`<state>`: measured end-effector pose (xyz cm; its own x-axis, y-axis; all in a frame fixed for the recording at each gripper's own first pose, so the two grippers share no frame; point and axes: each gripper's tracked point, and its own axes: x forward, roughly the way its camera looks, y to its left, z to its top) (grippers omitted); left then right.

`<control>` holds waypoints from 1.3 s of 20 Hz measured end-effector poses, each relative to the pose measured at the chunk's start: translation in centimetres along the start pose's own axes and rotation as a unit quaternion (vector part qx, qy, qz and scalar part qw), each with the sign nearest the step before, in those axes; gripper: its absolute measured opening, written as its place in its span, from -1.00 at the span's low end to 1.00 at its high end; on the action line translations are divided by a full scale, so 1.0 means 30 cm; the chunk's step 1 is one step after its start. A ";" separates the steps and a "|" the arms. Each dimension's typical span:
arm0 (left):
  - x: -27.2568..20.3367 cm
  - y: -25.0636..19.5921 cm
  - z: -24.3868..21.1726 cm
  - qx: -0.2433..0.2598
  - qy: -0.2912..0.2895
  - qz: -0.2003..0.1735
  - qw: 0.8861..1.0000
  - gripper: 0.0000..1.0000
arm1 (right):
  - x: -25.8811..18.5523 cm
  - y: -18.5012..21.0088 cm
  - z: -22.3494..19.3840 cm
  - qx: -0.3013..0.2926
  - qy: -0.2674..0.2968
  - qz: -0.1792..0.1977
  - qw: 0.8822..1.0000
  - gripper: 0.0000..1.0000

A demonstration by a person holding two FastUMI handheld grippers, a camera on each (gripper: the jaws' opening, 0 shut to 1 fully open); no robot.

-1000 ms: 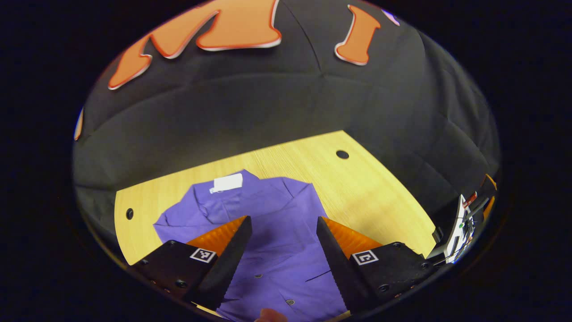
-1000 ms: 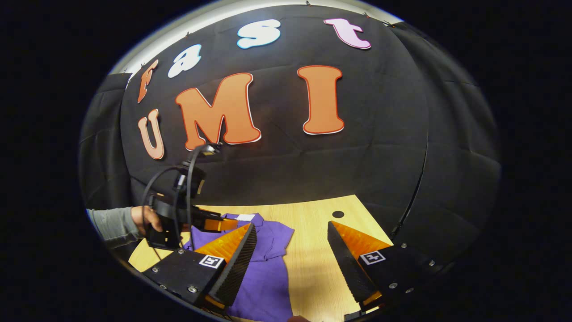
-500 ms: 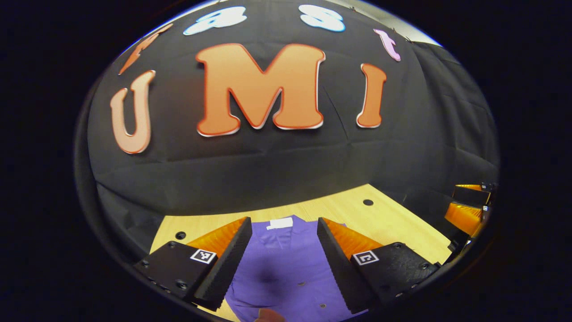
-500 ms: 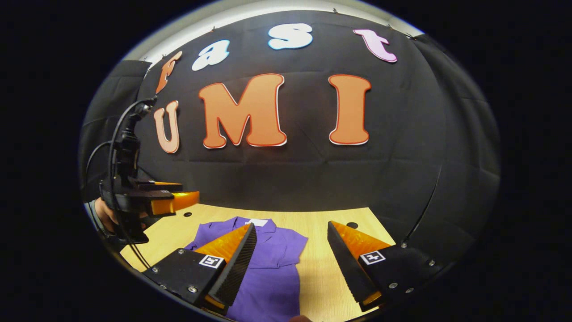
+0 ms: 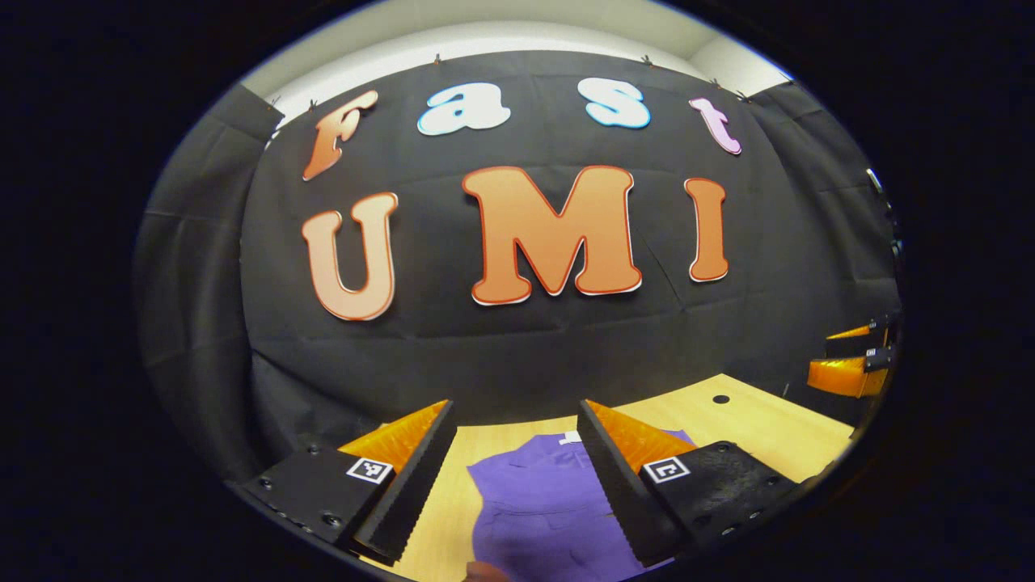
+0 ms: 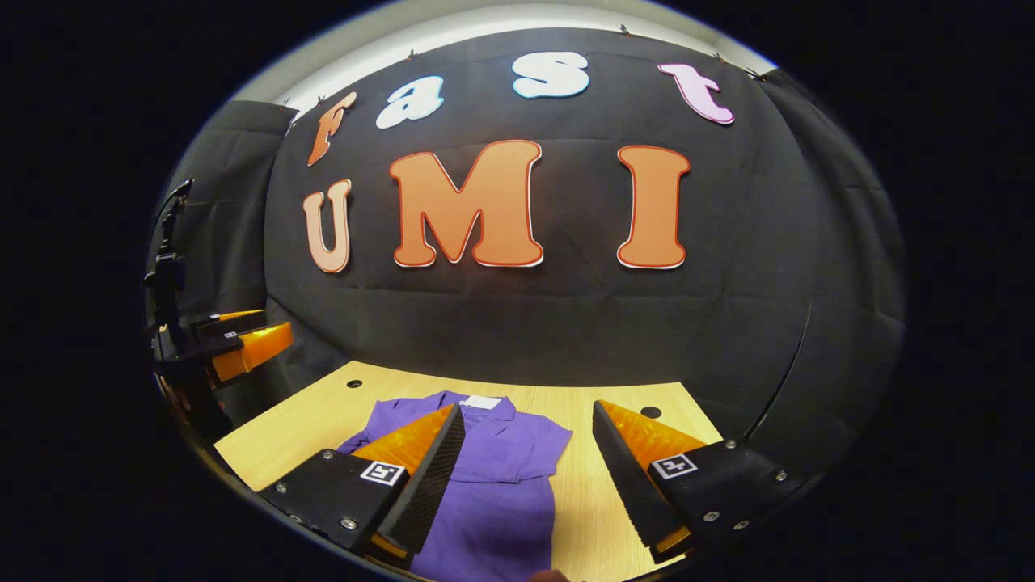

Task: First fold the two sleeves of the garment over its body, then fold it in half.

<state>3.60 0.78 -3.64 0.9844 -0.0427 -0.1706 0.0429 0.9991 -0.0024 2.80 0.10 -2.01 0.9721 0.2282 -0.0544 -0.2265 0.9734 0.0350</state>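
Both grippers lifted and pulled back from purple short-sleeved button shirt [image 6: 493,477] since a second ago. Shirt lay flat on pale wooden bench [image 6: 323,412], collar far. Left gripper [image 5: 517,485] fingers wide, holding nothing; right gripper [image 6: 525,485] same. Sleeves looked tucked in; half-fold likely still pending.

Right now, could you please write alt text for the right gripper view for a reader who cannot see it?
A purple garment lies on a light wooden table, seen between the open fingers of the right gripper, which holds nothing. The left gripper hovers above the table's left side, before a black cloth wall.
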 end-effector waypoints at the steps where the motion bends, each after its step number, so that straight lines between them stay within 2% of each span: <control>1: -0.038 0.011 -0.032 -0.001 0.007 0.004 1.000 0.92 | -0.001 -0.005 -0.031 -0.003 0.013 -0.001 1.000 0.89; 5: -0.112 0.063 -0.252 -0.011 0.092 0.010 0.996 0.92 | -0.023 -0.031 -0.218 -0.007 0.096 -0.006 0.995 0.90; 9: -0.174 0.088 -0.506 -0.017 0.200 0.005 0.980 0.92 | -0.063 -0.032 -0.431 0.007 0.188 -0.005 0.982 0.91; 11: -0.220 0.094 -0.644 -0.031 0.266 0.004 0.963 0.92 | -0.086 -0.034 -0.506 0.019 0.217 -0.010 0.976 0.91; 14: -0.257 0.113 -0.801 -0.035 0.331 0.003 0.943 0.94 | -0.116 -0.023 -0.597 0.029 0.259 -0.008 0.966 0.90; 18: -0.329 0.115 -0.925 -0.027 0.398 -0.009 0.917 0.94 | -0.151 -0.008 -0.739 0.039 0.323 0.003 0.946 0.91; 22: -0.413 0.103 -1.052 -0.035 0.468 -0.024 0.883 0.94 | -0.193 0.006 -0.869 0.051 0.381 0.005 0.923 0.92; 24: -0.453 0.085 -1.120 -0.035 0.509 -0.038 0.859 0.95 | -0.209 0.001 -0.922 0.052 0.404 0.000 0.913 0.92; 26: -0.458 0.080 -1.169 -0.027 0.531 -0.050 0.846 0.96 | -0.218 0.010 -0.961 0.057 0.427 0.003 0.903 0.92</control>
<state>-15.82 3.93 -35.86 0.2676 -0.1270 -0.9551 0.0801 0.9908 -0.1093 -5.39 -0.49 -30.42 0.5593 0.2136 -0.8010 -0.1758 0.9748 0.1373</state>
